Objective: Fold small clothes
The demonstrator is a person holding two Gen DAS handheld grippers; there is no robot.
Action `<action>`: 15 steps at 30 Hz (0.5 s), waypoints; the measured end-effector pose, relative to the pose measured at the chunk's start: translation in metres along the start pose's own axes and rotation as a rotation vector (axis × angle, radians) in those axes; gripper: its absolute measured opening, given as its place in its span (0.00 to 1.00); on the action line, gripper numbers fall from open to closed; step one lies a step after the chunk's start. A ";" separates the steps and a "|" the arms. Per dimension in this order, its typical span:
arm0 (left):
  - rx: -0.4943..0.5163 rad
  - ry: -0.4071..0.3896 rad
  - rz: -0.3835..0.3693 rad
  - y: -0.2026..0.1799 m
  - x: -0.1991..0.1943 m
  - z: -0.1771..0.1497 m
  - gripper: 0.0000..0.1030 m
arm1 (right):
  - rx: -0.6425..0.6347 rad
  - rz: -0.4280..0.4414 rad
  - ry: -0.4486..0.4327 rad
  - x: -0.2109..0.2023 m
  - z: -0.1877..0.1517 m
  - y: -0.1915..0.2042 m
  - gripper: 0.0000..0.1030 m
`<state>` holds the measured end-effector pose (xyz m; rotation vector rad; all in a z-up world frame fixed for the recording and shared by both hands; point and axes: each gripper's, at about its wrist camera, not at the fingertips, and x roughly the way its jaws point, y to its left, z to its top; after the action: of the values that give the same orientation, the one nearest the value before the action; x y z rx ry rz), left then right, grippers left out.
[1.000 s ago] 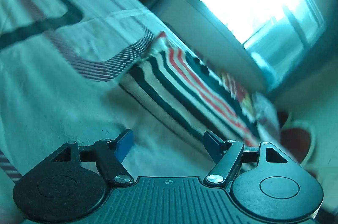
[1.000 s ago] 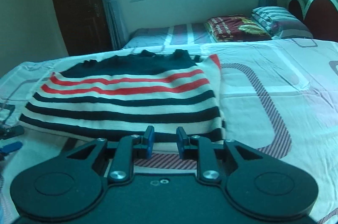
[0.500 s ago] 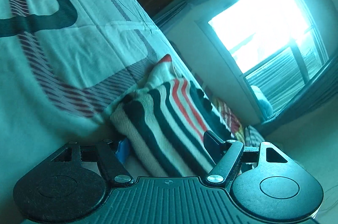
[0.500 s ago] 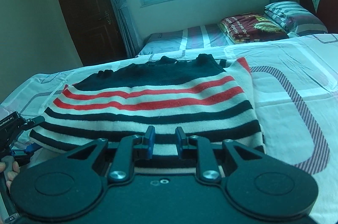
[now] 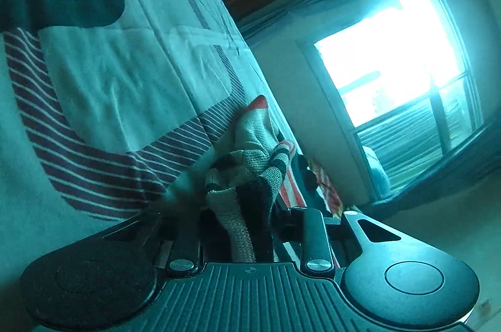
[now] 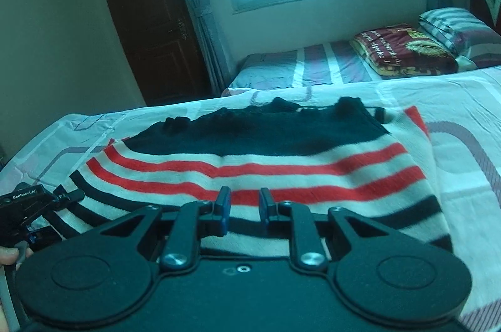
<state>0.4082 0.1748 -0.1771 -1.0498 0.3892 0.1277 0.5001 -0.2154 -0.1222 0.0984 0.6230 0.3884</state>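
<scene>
Two views, left wrist first: my left gripper [image 5: 247, 225] has its fingers pressed onto a bunched corner of the striped knit sweater [image 5: 250, 175], lifted slightly off the bedsheet [image 5: 109, 75].
Right wrist view: my right gripper [image 6: 244, 208] sits over the sweater's near hem [image 6: 313, 194], fingers a little apart, pinching nothing; the sweater lies flat along the bed's near edge.
Step in hand: I judge it the first fold, corners being taken.
Next move: right fingers must bite the hem, then both lift together.
</scene>
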 end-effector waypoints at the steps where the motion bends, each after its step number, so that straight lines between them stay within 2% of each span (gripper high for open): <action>1: 0.012 0.005 0.004 -0.002 0.002 0.000 0.27 | -0.016 -0.001 0.002 0.005 0.001 0.004 0.17; 5: -0.007 0.018 -0.017 0.000 0.005 0.002 0.27 | -0.078 0.008 0.028 0.022 0.000 0.020 0.14; 11: -0.077 0.039 -0.109 0.016 0.002 0.006 0.18 | -0.191 -0.051 0.075 0.040 -0.012 0.038 0.12; 12: -0.098 0.029 -0.144 0.015 -0.002 0.006 0.18 | -0.207 -0.057 0.063 0.040 -0.015 0.039 0.12; 13: -0.092 0.015 -0.172 0.011 -0.005 0.006 0.18 | -0.207 -0.059 0.060 0.040 -0.016 0.038 0.12; 15: -0.051 0.013 -0.157 0.005 -0.006 0.006 0.18 | -0.198 -0.059 0.060 0.039 -0.016 0.038 0.12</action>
<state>0.4026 0.1827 -0.1762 -1.1275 0.3154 -0.0094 0.5076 -0.1660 -0.1489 -0.1206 0.6422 0.3952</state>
